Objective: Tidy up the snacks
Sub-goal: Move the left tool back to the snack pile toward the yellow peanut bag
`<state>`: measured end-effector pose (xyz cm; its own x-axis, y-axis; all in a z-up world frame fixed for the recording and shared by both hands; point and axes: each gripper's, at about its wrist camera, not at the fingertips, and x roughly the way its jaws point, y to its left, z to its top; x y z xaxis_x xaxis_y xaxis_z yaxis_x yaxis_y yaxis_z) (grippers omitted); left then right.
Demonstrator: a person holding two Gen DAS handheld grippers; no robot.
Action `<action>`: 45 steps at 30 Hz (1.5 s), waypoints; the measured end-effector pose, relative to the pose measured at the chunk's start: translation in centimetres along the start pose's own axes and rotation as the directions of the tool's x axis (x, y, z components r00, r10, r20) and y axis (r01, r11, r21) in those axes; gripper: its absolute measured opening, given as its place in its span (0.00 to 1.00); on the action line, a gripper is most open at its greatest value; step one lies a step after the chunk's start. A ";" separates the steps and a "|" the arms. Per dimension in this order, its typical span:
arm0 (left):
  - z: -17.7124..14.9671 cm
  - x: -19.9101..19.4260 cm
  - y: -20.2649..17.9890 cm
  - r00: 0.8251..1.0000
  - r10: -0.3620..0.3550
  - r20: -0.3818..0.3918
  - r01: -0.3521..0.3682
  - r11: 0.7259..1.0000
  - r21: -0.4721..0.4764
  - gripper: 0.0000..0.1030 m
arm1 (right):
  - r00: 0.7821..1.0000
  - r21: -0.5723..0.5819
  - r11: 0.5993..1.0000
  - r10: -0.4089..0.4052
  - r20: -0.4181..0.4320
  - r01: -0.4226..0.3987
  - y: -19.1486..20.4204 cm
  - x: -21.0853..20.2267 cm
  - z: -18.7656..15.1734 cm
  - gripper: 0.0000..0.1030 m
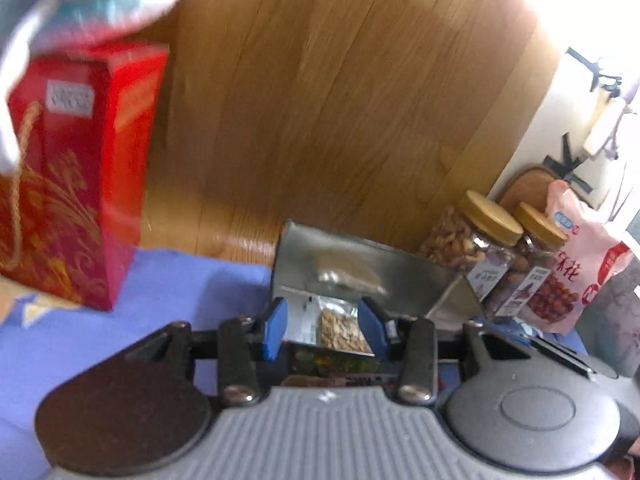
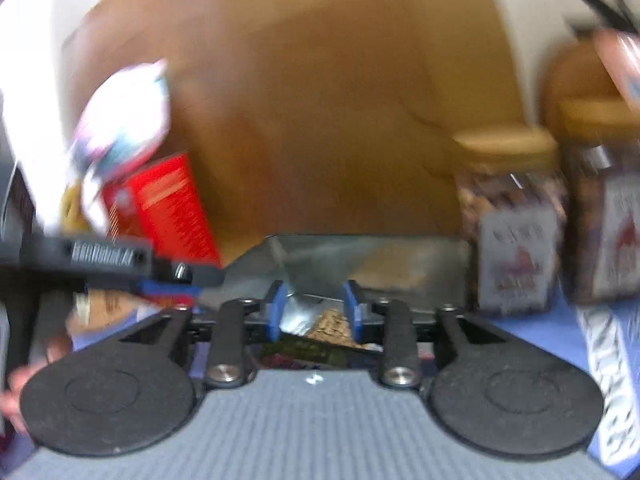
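Left wrist view shows the left gripper (image 1: 325,326) partly open, its blue pads clear of the seed packet (image 1: 344,330) lying between them inside the open metal tin (image 1: 360,268) at lower centre. The right gripper (image 2: 316,312) likewise stands parted, holding nothing.

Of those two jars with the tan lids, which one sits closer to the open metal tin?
The jar of pale nuts, right beside the metal tin. The other jar, holding darker reddish snacks, stands farther off, next to the pink bag.
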<state>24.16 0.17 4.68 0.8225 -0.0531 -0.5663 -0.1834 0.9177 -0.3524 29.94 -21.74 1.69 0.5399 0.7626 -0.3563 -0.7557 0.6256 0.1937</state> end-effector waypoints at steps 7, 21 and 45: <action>-1.4 -3.5 0.1 0.997 0.050 0.064 -0.049 0.999 -0.016 0.42 | 0.987 -0.369 0.924 0.049 -0.153 -0.103 5.2 4.8 1.2 0.44; -8.1 -10.3 4.8 0.994 0.024 0.110 -0.007 0.988 -0.157 0.48 | 0.940 -0.552 0.802 0.036 -0.339 -0.229 9.1 7.6 1.4 0.23; -12.7 -14.8 4.0 0.997 0.023 0.071 -0.014 0.992 -0.127 0.55 | 0.966 -0.190 0.959 0.173 -0.193 -0.210 8.6 -3.9 -0.9 0.31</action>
<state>4.45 -0.39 2.21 0.8541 -0.0038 -0.5201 -0.2618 0.8609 -0.4363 20.97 -19.47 3.90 0.3190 0.8132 -0.4868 -0.9086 0.4085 0.0869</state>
